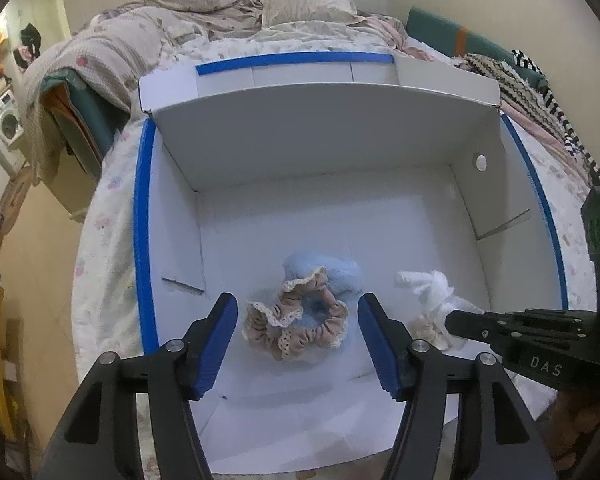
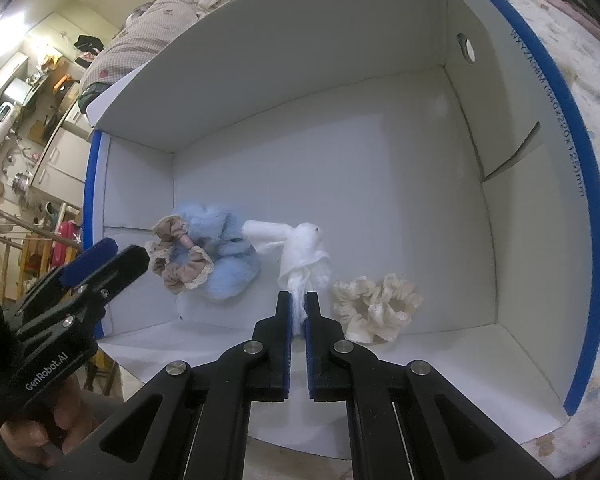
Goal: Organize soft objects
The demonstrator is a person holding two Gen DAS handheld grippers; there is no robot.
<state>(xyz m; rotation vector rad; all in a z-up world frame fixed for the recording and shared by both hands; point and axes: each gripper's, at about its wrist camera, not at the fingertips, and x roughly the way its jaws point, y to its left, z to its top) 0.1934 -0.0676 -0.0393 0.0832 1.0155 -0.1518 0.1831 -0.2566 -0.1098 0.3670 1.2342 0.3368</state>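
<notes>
While both grippers are hanging over the white box [image 1: 300, 128] sitting on the bed [image 1: 112, 208], the left gripper [image 1: 298, 322] is standing with its blue pads spread wide, nothing pressing on them; the brown lace-edged scrunchie [image 1: 300, 320] is lying between them on the box floor, draped over the fluffy blue scrunchie [image 1: 340, 276], whose near part is hiding under it. The right gripper [image 2: 299, 308] is clamping nearly shut on the tail of the white cloth toy [image 2: 304, 248], which is lying mid-floor just right of the blue scrunchie; how much fabric sits inside the pads is hidden. A cream scrunchie [image 2: 376, 304] is resting at the near right, just beside the toy; in the left wrist view it is mostly blocked by the right gripper's finger. Box's near wall is cut off behind the gripper bodies in both views. A hand [image 2: 40, 432] on the left gripper's handle is showing only partly, dark and blurred. Print on the blue rim [image 2: 556, 128] is hard to read.
</notes>
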